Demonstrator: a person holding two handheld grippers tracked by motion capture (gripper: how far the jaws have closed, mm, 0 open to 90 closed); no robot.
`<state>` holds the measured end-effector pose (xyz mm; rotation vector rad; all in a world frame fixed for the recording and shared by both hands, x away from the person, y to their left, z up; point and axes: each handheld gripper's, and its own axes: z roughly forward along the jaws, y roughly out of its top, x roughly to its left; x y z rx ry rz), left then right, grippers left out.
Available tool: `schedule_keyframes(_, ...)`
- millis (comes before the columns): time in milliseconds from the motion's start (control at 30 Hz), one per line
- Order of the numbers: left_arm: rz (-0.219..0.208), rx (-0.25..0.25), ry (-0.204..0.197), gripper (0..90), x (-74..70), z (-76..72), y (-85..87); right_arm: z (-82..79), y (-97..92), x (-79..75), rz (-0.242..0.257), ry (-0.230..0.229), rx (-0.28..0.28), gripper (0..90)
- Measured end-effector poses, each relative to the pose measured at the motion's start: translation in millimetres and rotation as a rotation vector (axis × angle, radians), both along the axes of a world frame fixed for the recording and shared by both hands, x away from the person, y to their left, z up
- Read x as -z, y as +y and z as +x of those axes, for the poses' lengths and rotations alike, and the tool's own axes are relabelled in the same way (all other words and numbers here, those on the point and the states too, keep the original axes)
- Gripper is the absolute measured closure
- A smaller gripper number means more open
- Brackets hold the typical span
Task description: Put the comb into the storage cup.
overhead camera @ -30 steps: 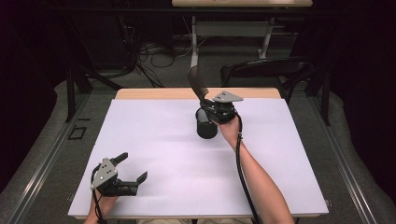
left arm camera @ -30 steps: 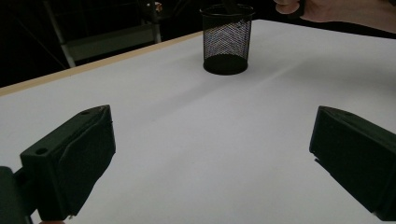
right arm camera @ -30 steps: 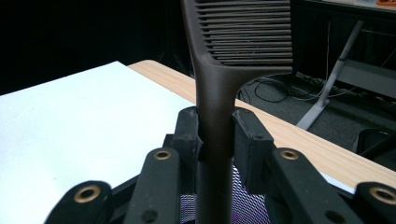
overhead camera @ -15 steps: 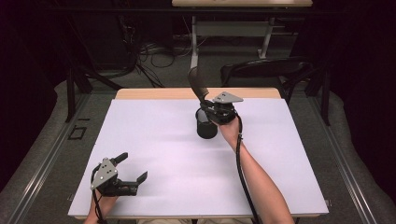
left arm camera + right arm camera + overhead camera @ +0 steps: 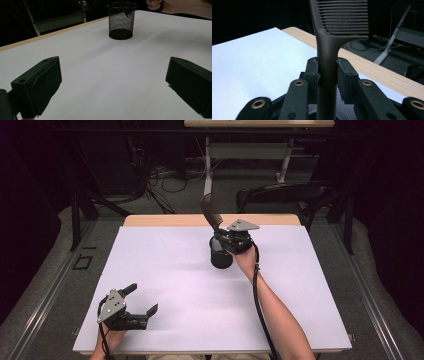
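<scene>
A black comb [image 5: 210, 212] stands upright with its teeth at the top, and my right gripper [image 5: 220, 239] is shut on its handle. In the right gripper view both jaws press on the comb's handle [image 5: 326, 65], with the toothed part [image 5: 342, 20] above my right gripper [image 5: 328, 72]. Directly beneath stands a black mesh cup [image 5: 221, 258] at the back middle of the white table; the handle's lower end dips into the mesh cup's mouth [image 5: 121, 23]. My left gripper [image 5: 144, 298] rests open and holds nothing at the front left, and from my left gripper [image 5: 112, 82] the cup lies far ahead.
The white sheet [image 5: 180, 285] covers the table, leaving a wooden strip [image 5: 165, 220] along the far edge. A black chair [image 5: 285, 195] and a desk frame with cables stand behind the table. The person's right forearm [image 5: 272, 310] crosses the table's right half.
</scene>
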<state>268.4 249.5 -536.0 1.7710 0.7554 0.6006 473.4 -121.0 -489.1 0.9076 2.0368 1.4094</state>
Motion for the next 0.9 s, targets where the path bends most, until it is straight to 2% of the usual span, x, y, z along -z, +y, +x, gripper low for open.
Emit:
schedule_keyframes(467, -0.004, 0.003, 0.002, 0.3, 0.3, 0.4, -0.2, -0.7, 0.2, 6.4, -0.012, 0.023, -0.006, 72.1)
schedule_keyframes(900, -0.003, 0.002, 0.000, 0.3, 0.3, 0.6, -0.1, -4.8, -1.6, 8.1, -0.026, 0.025, -0.002, 71.7)
